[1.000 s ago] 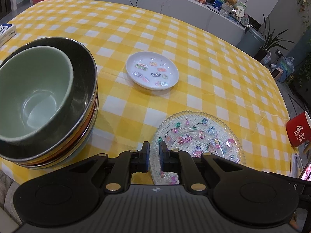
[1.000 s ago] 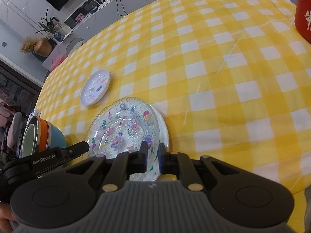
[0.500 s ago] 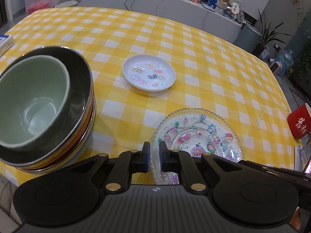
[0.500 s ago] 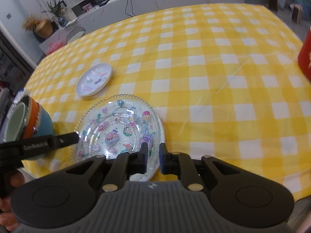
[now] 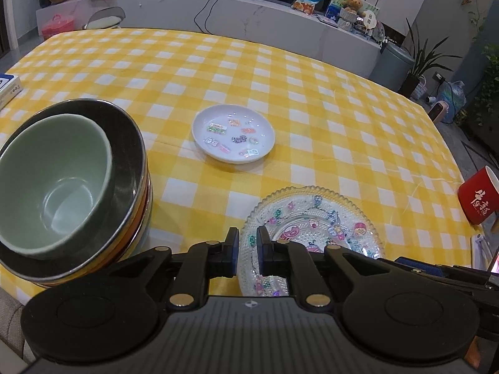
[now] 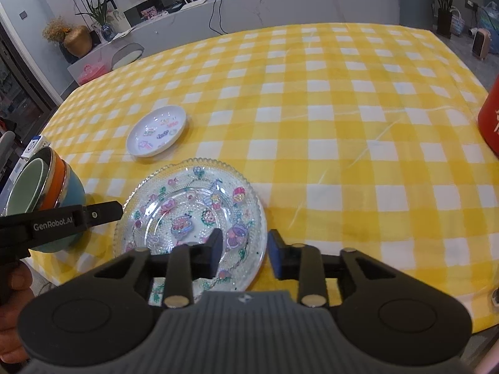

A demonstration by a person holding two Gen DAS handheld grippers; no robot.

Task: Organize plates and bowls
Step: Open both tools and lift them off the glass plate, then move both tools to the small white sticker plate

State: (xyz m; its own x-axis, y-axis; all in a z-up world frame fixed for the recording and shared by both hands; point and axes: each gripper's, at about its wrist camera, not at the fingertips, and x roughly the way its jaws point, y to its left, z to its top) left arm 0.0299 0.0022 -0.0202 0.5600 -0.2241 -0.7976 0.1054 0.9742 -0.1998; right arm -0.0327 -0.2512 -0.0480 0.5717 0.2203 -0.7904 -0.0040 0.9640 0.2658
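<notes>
A clear glass plate [image 5: 315, 218] with cartoon stickers lies on the yellow checked tablecloth near the front edge; it also shows in the right wrist view [image 6: 190, 212]. A small white plate [image 5: 234, 132] lies farther back, seen also in the right wrist view [image 6: 157, 131]. A stack of bowls with a green bowl [image 5: 53, 184] on top stands at the left; the right wrist view shows the bowl stack [image 6: 43, 196]. My left gripper [image 5: 248, 249] is shut with a narrow gap, at the glass plate's left rim. My right gripper [image 6: 244, 251] is open over the plate's near edge.
A red cup [image 5: 478, 196] stands at the table's right edge, also in the right wrist view [image 6: 491, 121]. A white box [image 5: 7, 88] lies at the far left. A counter with clutter runs behind the table.
My right gripper has opened; it was shut at the glass plate's near rim. Both grippers have pulled back and risen a little. The plate lies flat on the table.
</notes>
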